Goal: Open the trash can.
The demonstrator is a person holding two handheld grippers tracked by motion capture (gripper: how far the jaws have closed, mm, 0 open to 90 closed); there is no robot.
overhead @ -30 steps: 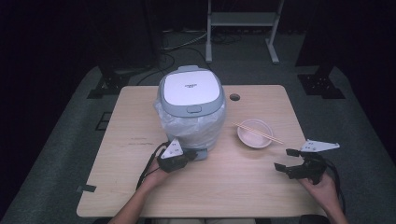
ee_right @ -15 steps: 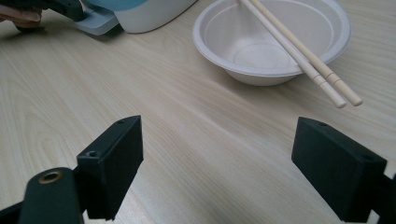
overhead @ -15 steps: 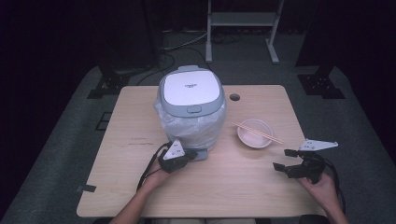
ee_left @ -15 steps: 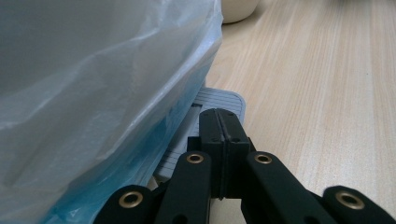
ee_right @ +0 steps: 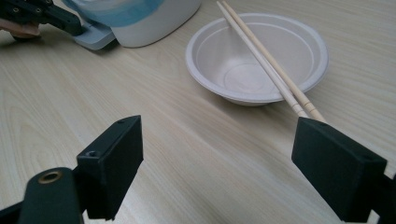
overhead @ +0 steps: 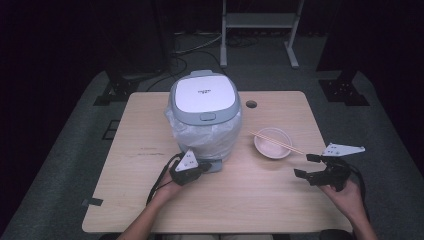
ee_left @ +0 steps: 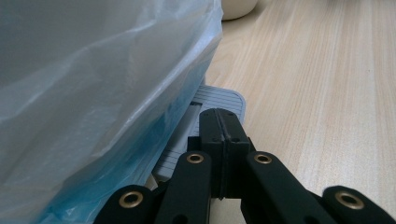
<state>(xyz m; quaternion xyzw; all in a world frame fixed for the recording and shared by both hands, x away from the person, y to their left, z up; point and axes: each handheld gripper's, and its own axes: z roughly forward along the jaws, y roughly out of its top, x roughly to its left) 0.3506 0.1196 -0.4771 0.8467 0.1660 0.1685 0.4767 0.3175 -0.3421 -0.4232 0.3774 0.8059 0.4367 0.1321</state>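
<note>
right gripper view: bowl [ee_right: 256,56] carrying chopsticks [ee_right: 266,63] lies beyond the spread jaws of the right gripper [ee_right: 233,163]; left gripper [ee_left: 219,122], jaws pressed together, sits beside the bagged cooker [ee_left: 93,93].

both grippers are black – the left gripper [overhead: 200,169] and right gripper [overhead: 306,165] each carry a pale grey three-cornered plate, brass-coloured rivets at the jaw links, blocky flat pads and a dark trailing cable – with the forearms seemingly unsleeved.
</note>
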